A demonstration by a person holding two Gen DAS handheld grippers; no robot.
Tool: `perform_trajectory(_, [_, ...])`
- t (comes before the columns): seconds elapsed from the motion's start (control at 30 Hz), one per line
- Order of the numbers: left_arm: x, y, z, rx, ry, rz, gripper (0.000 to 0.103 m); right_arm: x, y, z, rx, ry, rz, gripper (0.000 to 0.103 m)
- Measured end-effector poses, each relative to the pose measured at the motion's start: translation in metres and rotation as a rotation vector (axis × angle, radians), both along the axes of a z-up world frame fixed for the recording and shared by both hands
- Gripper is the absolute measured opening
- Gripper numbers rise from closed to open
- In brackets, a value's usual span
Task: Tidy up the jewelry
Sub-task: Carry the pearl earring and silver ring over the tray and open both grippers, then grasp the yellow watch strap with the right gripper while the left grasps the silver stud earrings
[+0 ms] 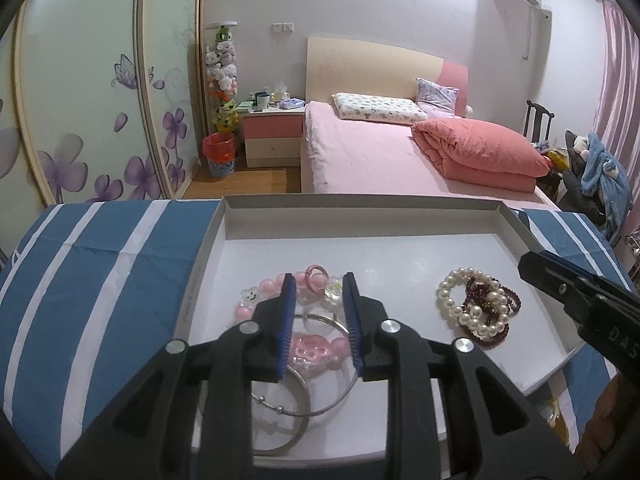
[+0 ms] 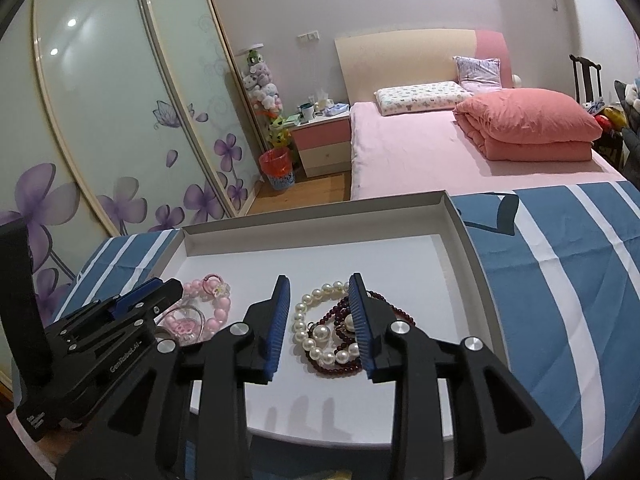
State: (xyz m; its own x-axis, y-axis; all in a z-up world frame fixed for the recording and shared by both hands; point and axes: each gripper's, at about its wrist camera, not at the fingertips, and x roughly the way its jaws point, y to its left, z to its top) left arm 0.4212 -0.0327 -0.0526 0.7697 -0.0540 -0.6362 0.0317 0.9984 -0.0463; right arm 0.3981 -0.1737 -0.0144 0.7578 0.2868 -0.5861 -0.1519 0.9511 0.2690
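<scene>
A shallow white box [image 1: 360, 204] lies on a blue-and-white striped cloth. In its left part are a pink bead bracelet [image 1: 267, 286], a pink ring [image 1: 316, 276] and silver bangles [image 1: 304, 412]. My left gripper [image 1: 319, 280] hangs open over them, with nothing pressed between its pads. To the right lie a pearl bracelet [image 2: 320, 334] and a dark red bead bracelet [image 2: 340, 368], tangled together. My right gripper [image 2: 319, 280] is open just above them, and they rest on the box floor between its fingers. Each gripper shows at the edge of the other's view.
The striped cloth [image 1: 100, 260] covers the surface on both sides of the box. Beyond it are a bed with a pink sheet [image 1: 360, 152], a folded pink quilt [image 1: 480, 152], a nightstand [image 1: 274, 136], a red bin [image 1: 219, 152] and a flowered wardrobe [image 1: 80, 100].
</scene>
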Motion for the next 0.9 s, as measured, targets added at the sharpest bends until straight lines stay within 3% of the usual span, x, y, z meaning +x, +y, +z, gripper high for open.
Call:
perform_trajectory(0.5, [-0.004,0.020,0.005,-0.018,0.006,0.033,0.030,-0.008,-0.003,0.002,-0.019,-0.006,0.003,0.032])
perform_trajectory(0.9, [-0.078,0.018,0.007,-0.034,0.013,-0.039,0.034,-0.077,-0.020,-0.001,-0.034,0.025,0.011,0.032])
